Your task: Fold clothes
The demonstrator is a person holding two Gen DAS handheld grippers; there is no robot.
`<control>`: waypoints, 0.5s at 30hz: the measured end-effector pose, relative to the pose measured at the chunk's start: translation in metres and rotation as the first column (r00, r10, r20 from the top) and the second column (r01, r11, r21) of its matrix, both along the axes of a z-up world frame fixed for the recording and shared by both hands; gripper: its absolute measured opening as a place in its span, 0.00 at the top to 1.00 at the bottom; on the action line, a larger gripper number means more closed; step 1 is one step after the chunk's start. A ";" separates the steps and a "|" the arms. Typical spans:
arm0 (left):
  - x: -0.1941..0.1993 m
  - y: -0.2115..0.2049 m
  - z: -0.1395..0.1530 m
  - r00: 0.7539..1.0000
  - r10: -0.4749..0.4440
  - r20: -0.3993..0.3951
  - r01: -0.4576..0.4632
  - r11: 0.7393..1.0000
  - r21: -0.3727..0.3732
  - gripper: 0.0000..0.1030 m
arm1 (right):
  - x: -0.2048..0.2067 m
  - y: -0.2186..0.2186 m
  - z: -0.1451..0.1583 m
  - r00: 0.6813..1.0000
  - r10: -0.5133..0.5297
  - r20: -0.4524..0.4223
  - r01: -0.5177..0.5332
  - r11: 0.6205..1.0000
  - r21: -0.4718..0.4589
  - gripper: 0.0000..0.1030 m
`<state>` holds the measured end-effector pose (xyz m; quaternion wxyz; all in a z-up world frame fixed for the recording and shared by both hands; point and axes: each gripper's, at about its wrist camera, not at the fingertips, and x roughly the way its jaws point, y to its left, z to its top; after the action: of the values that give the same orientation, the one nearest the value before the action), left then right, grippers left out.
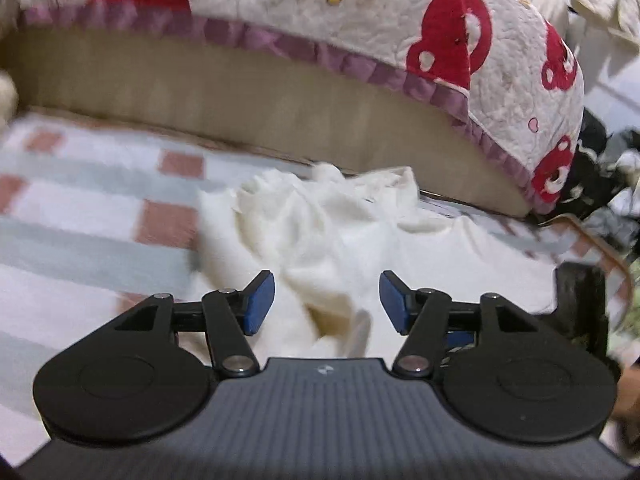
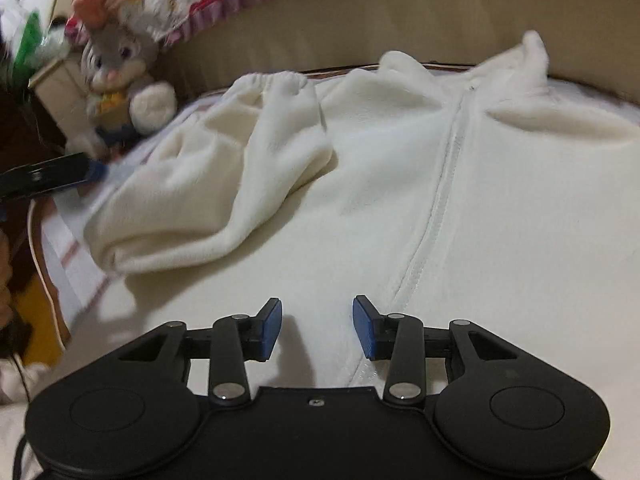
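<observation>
Both claws stand apart and empty: the left claw hovers over the sleeve, the right claw over the zip. The white fleece lies spread on the checked bed, one sleeve folded across its front.

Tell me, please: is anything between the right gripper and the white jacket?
No, nothing visible. The right gripper is open just above the white jacket, with bare fleece beneath it. The folded sleeve lies farther left.

Left claw, right claw agape
</observation>
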<state>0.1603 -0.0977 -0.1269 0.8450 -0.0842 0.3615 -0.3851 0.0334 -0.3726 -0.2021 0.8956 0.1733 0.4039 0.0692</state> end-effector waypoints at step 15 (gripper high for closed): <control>0.078 -0.034 0.016 0.960 0.278 -0.037 -0.258 0.927 0.272 0.93 | -0.001 0.002 -0.004 0.981 0.182 0.065 -0.178 0.982 -0.066 0.48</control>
<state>0.2383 -0.1319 -0.1104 0.8790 -0.0337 0.4263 -0.2108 0.0328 -0.3705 -0.2065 0.9041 0.1063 0.3879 0.1440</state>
